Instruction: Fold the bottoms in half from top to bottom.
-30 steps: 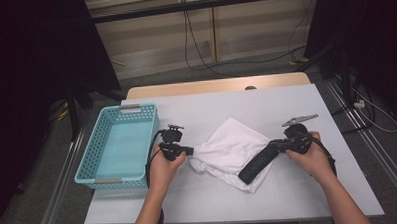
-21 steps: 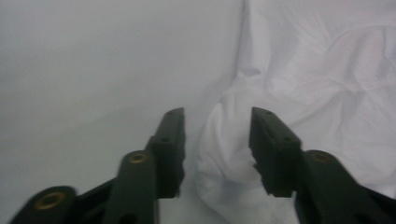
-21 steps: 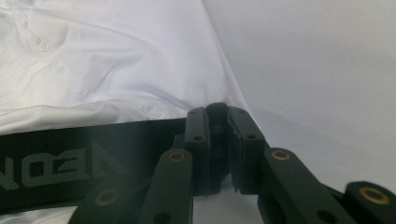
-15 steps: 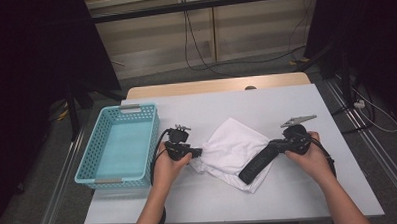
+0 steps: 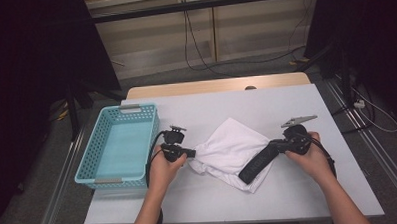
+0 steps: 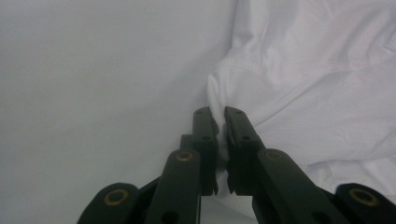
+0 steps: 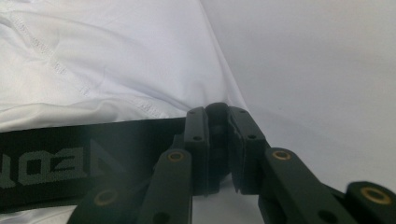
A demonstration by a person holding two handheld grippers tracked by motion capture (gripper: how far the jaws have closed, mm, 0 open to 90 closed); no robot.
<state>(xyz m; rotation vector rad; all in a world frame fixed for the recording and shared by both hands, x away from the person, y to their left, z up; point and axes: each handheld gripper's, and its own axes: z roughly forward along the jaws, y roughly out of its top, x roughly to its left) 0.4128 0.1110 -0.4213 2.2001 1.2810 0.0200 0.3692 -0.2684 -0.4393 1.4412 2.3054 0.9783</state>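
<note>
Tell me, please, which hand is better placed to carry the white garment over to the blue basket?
Probably the left: the left gripper is shut on the white garment at its edge nearest the blue basket. The right gripper grips the black waistband, farther away.

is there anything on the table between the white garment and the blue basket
Nothing visible. The white garment lies right of the blue basket, and the table between them holds just the left tool, shut on the garment's near edge, and the hand holding it. The right tool is shut on the black waistband.
</note>
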